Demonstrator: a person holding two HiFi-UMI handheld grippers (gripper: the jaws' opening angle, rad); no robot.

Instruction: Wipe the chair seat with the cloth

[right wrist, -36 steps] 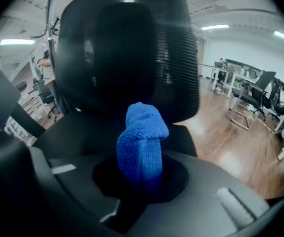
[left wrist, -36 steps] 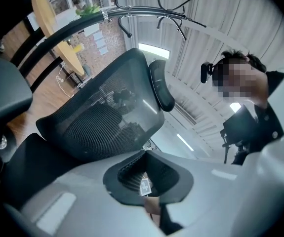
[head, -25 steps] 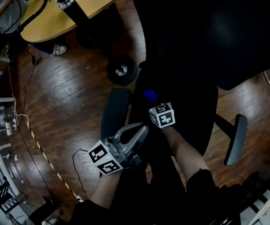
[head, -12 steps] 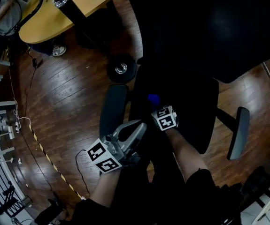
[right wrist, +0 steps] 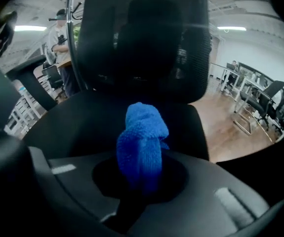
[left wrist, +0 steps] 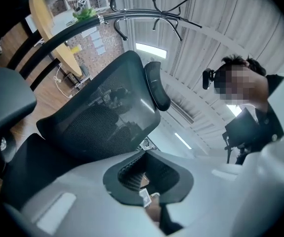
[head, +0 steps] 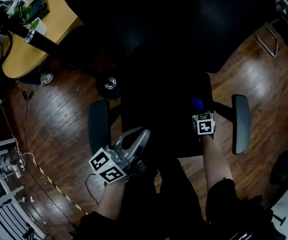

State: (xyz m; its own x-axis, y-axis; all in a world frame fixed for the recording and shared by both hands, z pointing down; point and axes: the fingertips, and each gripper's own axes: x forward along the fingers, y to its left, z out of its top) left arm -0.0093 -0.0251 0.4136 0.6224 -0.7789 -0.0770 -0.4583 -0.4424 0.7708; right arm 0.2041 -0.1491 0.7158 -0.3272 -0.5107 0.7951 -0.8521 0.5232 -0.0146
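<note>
**A:** What was at the left of the head view?

**B:** A wooden table (head: 13,61) filled the upper left corner, above a dark plank floor (head: 58,119). A yellow-and-black striped tape (head: 53,184) ran across the lower left. Next came a chair wheel (head: 109,83) and the left armrest (head: 98,126).

**A:** And the tools?

**B:** The left gripper (head: 142,134) sat at lower middle, off the left front of the black chair seat (head: 164,124). Its jaws were pressed together with nothing between them. Its own view looked up at the mesh backrest (left wrist: 97,112) and the headrest (left wrist: 156,83).

**A:** Where was the cloth?

**B:** The blue cloth (head: 197,104) was on the right side of the seat, near the right armrest (head: 241,123). It was bunched upright and pinched between the jaws of the right gripper (head: 200,111). I could not tell whether it touched the seat.

**A:** Was there any writing?

**B:** The print I could make out was the black-and-white square markers on each gripper's cube. The person's forearms and dark clothing covered the seat's front edge.
</note>
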